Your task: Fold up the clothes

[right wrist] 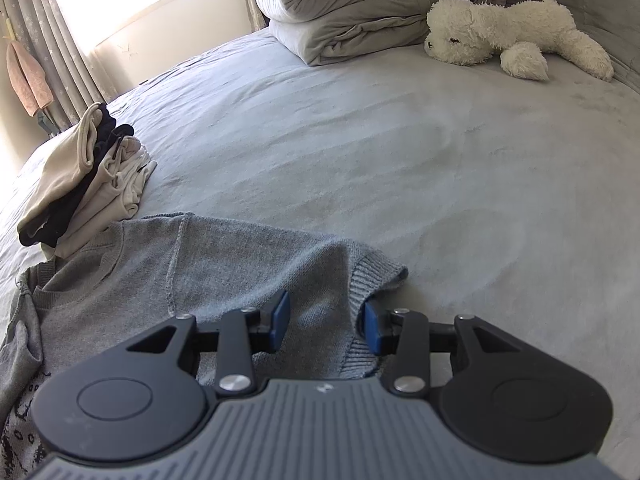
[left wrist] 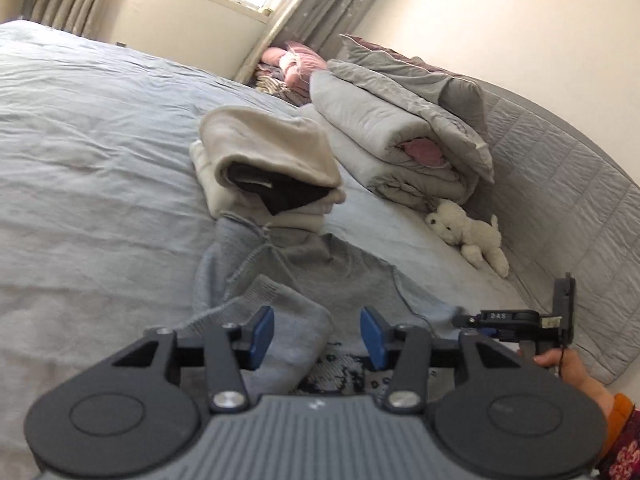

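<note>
A grey knit sweater [right wrist: 168,276] lay spread on the bed [right wrist: 400,160] beside folded clothes [right wrist: 88,184]. The left gripper [left wrist: 318,334] hovered above it, jaws parted and empty. The right gripper [right wrist: 326,322] gripped a bunched sleeve cuff [right wrist: 360,284].

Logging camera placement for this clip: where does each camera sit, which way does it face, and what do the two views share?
Left wrist: sits on the left gripper, looking along its parted fingers across the grey sweater toward the folded stack and quilt pile; the right gripper and the person's hand show at right.
Right wrist: sits on the right gripper, angled down over the sweater's sleeve cuff lying between its fingers, toward the plush dog.
Shared: sweater, stack, quilts, plush dog, bed.
</note>
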### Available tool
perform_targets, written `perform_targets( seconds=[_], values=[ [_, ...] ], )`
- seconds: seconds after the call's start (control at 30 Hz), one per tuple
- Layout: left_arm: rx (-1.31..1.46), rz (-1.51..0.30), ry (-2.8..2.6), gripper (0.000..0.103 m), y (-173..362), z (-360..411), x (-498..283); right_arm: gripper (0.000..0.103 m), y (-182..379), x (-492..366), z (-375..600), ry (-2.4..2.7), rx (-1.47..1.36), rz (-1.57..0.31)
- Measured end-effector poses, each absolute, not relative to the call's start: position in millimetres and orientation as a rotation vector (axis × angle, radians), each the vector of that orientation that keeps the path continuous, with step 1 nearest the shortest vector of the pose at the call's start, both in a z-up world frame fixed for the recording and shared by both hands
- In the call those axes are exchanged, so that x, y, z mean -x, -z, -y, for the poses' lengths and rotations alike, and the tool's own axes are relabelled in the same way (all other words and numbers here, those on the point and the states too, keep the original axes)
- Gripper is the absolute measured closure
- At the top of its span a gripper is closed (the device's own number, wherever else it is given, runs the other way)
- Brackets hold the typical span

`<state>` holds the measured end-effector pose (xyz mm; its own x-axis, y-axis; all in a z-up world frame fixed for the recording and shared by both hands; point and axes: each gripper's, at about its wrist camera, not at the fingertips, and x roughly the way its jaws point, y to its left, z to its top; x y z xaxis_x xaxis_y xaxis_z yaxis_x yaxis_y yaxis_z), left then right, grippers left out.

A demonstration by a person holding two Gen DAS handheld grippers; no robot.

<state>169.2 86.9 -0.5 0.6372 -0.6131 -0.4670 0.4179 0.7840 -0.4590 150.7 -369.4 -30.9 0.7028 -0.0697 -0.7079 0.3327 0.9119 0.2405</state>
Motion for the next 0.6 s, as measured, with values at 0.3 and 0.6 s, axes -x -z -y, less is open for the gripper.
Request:
perform_targets(
  seconds=[0.3, 0.6],
  values=[
    [0.231, -0.748, 0.360, 0.048, 27, -102, -189, 0.058, 31, -150, 369, 0.226, -0.374, -0.766],
    [0.274, -0.665, 0.277, 0.095, 19, -110, -179, 0.057, 32, -150, 369, 0.231, -0.376, -0.767]
  ],
)
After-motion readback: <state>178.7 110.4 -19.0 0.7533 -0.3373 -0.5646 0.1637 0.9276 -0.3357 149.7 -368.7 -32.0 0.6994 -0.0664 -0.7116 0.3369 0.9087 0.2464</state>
